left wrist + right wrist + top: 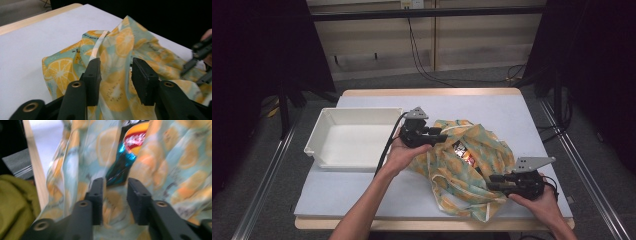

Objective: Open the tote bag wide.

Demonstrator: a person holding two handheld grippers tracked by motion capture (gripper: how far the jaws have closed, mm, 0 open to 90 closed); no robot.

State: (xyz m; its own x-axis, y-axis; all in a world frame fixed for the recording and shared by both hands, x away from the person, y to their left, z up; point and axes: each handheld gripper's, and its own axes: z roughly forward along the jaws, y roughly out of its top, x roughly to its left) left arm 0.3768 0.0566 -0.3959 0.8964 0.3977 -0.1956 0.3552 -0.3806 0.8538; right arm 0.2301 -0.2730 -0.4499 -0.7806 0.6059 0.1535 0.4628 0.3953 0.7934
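Note:
A cloth bag [482, 150] printed with orange slices lies crumpled on the table, its mouth gaping. Inside it shows a shiny snack packet [462, 150], seen close up as a dark, red and yellow packet [130, 147]. My left gripper [443, 136] is at the bag's upper left edge. Its jaws [116, 75] stand apart with a fold of the bag [125, 42] rising between them, not pinched. My right gripper [492, 182] is at the bag's lower right, jaws [115, 192] apart over the fabric [82, 152]. It also appears far off as the other gripper [197, 60].
A white plastic tray [319, 132] stands on the left of the pale table [512, 115], just behind my left hand. The table's wooden front edge [35, 170] runs close to my right gripper. Dark stands and cables flank the table.

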